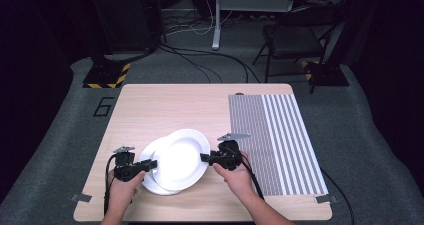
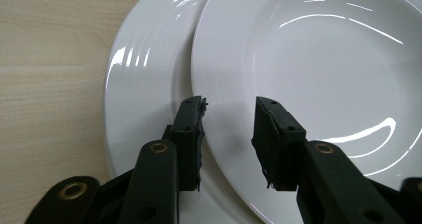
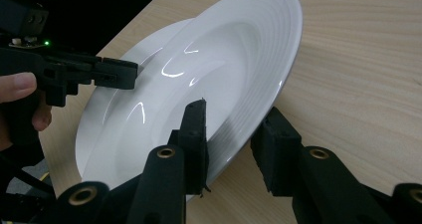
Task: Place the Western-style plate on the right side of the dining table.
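Two white plates lie overlapped on the wooden table [image 1: 165, 105]. The upper plate [image 1: 181, 157] rests tilted on the lower plate [image 1: 149, 158]. My right gripper [image 1: 204, 157] is shut on the upper plate's right rim, one jaw above and one below. In the right gripper view [image 3: 231, 119] that rim [image 3: 219, 69] sits between its pads, lifted off the wood. My left gripper [image 1: 152, 164] is open at the plates' left side. In the left gripper view [image 2: 229, 109] its jaws straddle the upper plate's [image 2: 323, 59] edge without pressing, above the lower plate [image 2: 144, 84].
A grey striped mat [image 1: 280, 135] covers the table's right part. Bare wood lies behind and left of the plates. Beyond the far edge are a folding chair [image 1: 292, 40], a stand base [image 1: 105, 75] with yellow-black tape, and floor cables.
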Action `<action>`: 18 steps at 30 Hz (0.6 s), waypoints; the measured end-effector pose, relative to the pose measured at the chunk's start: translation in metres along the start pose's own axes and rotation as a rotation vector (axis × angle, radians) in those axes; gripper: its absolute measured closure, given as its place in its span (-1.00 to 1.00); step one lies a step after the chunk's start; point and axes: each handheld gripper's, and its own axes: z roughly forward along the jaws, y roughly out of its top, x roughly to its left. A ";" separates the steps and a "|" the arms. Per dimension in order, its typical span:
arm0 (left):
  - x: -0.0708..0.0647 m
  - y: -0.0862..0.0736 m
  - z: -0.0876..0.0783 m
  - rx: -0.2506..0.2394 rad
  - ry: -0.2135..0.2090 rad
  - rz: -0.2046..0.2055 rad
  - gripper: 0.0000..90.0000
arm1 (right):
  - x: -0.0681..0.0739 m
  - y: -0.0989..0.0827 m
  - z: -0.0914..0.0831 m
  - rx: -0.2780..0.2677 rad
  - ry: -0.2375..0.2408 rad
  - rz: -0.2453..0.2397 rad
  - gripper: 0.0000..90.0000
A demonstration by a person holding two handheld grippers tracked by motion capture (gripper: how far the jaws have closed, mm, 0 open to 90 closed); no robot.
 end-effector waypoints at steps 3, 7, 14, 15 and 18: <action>0.000 0.000 0.001 -0.002 -0.005 -0.005 0.38 | -0.003 -0.001 0.000 -0.001 0.013 0.022 0.49; 0.000 0.000 0.001 -0.006 -0.008 -0.007 0.33 | -0.002 -0.002 0.000 -0.009 0.006 0.017 0.49; -0.001 -0.001 0.001 -0.009 -0.007 -0.014 0.32 | -0.005 -0.004 0.000 -0.013 0.013 0.021 0.49; -0.001 0.000 0.001 -0.009 -0.007 -0.016 0.31 | -0.005 -0.004 0.000 -0.015 0.015 0.029 0.49; -0.002 0.000 0.001 -0.009 -0.004 -0.024 0.32 | -0.006 -0.005 0.000 -0.016 0.018 0.036 0.49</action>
